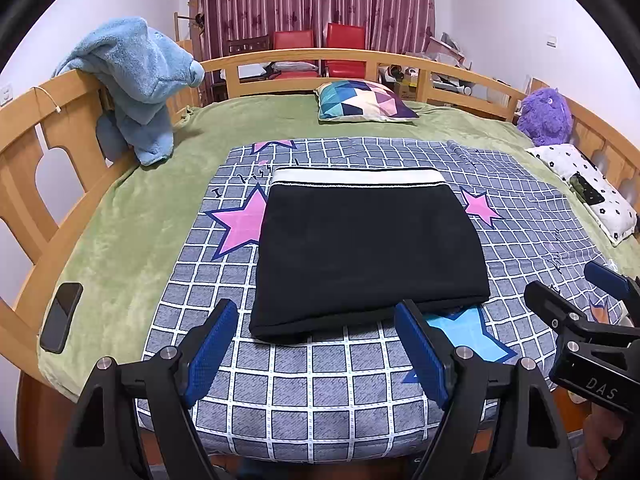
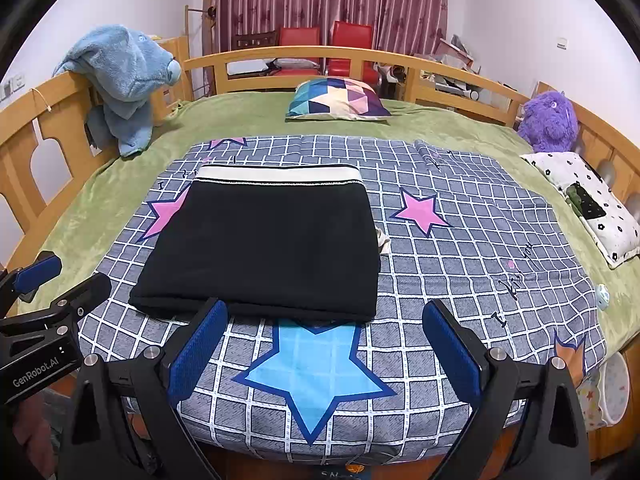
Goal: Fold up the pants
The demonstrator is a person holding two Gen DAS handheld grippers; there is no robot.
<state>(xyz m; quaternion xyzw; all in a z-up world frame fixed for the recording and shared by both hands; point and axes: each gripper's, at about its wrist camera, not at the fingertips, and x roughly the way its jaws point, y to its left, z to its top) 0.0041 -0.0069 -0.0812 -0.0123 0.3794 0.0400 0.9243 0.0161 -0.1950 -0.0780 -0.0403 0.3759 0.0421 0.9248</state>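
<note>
**Folded pants on the checked sheet, both grippers held off**

On the far left, a blue plush blanket hangs over the wooden bed rail. Nearer, a dark phone lies on the green bedspread, just beside the checked sheet's left edge.

The left gripper hovers at the near edge of the grey checked sheet, its blue-padded jaws spread wide with nothing between them; only the sheet shows in the gap.

In the middle of that sheet lie the black pants, folded into a flat rectangle, the white waistband along the far side. The near fold sits just beyond both grippers' fingertips, touched by neither. Farther back, a patterned cushion rests on the bedspread.

The right gripper hangs over the blue star printed on the sheet, jaws likewise wide apart and empty.

At the far right, a purple plush toy sits against the rail, with a white flowered pillow nearer.
</note>
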